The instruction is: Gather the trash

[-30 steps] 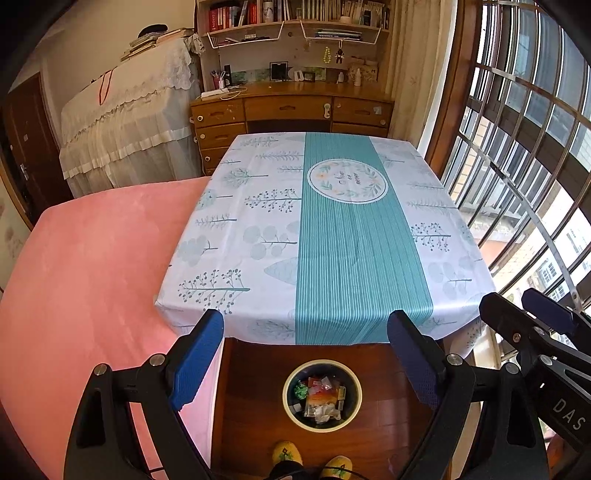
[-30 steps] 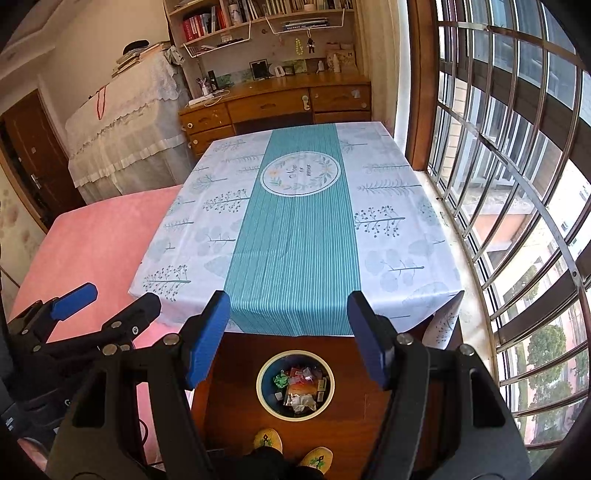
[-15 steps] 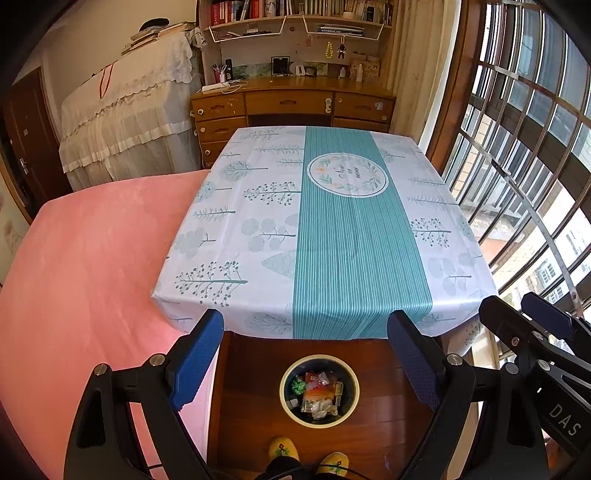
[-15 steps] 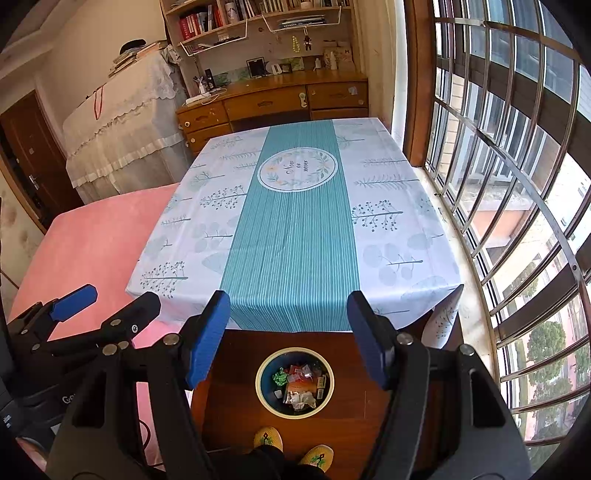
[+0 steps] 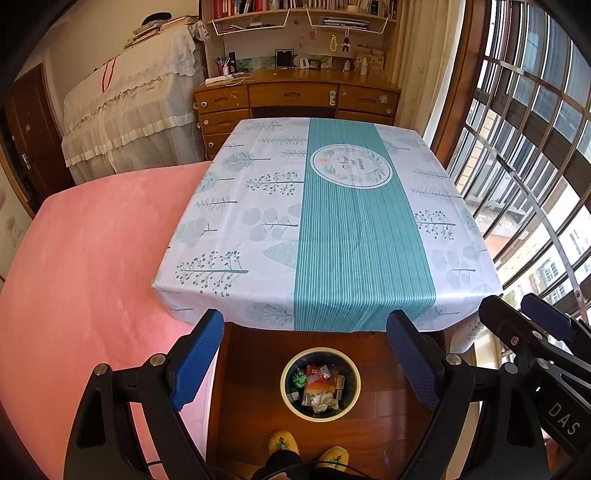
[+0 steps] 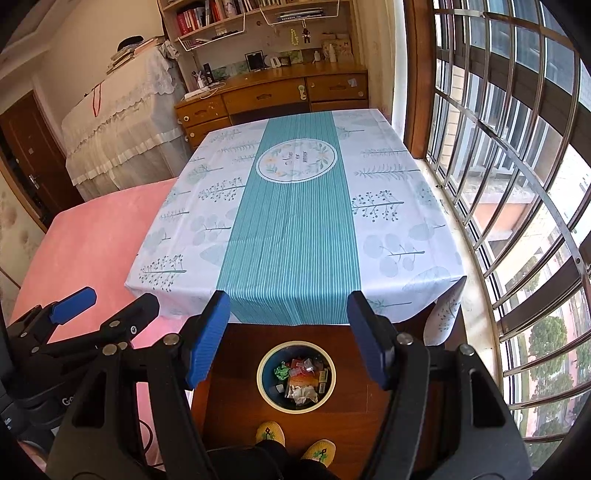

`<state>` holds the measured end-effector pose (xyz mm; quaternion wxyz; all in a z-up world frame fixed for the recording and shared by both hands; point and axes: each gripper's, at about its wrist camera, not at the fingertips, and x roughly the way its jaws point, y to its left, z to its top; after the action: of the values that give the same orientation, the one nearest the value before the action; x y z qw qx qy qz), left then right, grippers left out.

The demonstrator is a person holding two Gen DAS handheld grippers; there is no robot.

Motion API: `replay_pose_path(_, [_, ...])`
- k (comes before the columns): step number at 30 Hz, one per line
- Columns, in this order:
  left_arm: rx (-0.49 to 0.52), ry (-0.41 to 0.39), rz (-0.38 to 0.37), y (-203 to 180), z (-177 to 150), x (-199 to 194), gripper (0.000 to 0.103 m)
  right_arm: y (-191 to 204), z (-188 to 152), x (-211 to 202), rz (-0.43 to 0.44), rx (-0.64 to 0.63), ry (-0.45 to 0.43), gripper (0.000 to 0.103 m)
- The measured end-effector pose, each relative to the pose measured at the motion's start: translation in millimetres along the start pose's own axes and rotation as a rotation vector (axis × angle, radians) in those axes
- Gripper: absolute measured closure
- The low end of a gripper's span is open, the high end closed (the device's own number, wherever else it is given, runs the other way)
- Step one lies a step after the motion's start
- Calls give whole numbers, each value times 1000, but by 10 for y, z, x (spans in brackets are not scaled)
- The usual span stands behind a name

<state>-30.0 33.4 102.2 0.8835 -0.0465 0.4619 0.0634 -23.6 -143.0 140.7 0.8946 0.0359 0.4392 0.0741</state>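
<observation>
Tablecloth (image 5: 332, 229) covers table, bin (image 5: 320, 384) on floor below

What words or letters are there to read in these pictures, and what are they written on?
"DAS": white letters on the black body of the right gripper, cut off at the picture's edge.
"G": a white letter on the left gripper, the rest hidden.
Round emblem on the tablecloth: script too blurred to read.
Book spines on the shelf: too small to read.
Wrappers in the trash bin: print too small to read.
</observation>
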Motion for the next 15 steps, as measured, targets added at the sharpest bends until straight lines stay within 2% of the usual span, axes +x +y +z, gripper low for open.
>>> replay_pose_path(15, [4,18,3,-42,-55,28,14,-15,4,16,-2,5,8,40])
